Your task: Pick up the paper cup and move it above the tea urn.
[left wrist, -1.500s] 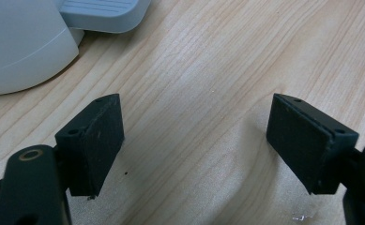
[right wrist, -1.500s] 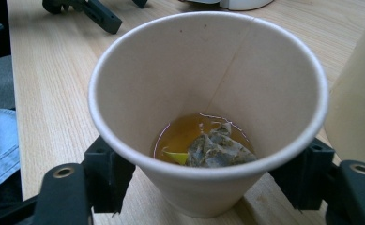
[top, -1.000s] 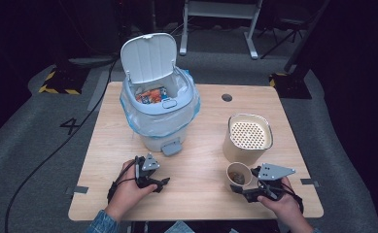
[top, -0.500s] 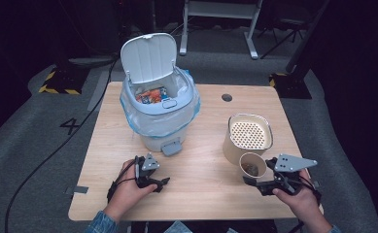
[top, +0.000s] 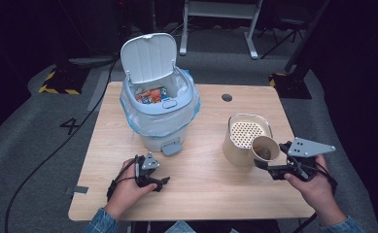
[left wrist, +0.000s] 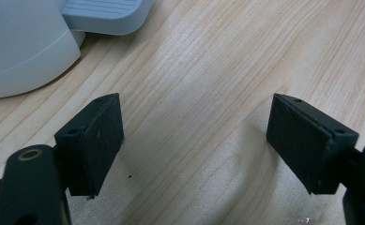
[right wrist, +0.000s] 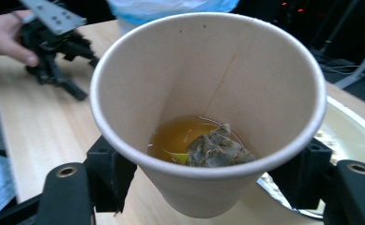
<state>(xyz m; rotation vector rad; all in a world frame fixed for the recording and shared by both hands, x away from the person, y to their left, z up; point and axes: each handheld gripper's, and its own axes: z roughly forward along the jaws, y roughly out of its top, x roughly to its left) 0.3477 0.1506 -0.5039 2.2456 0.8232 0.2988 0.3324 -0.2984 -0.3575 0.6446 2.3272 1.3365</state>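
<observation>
One paper cup [right wrist: 208, 108] clamped in right gripper [top: 270, 166], tilted — tea bag [right wrist: 216, 150] and liquid inside; tip slowly over strainer canister [top: 246, 138]. Left gripper [left wrist: 194, 140] open, empty, on counter [top: 201, 184].

A beige paper cup [right wrist: 208, 112] is tilted, held above the worktop [top: 201, 194], beside the strainer-topped container [top: 247, 136]. A little amber tea pools inside around a soggy tea bag [right wrist: 216, 149].
</observation>
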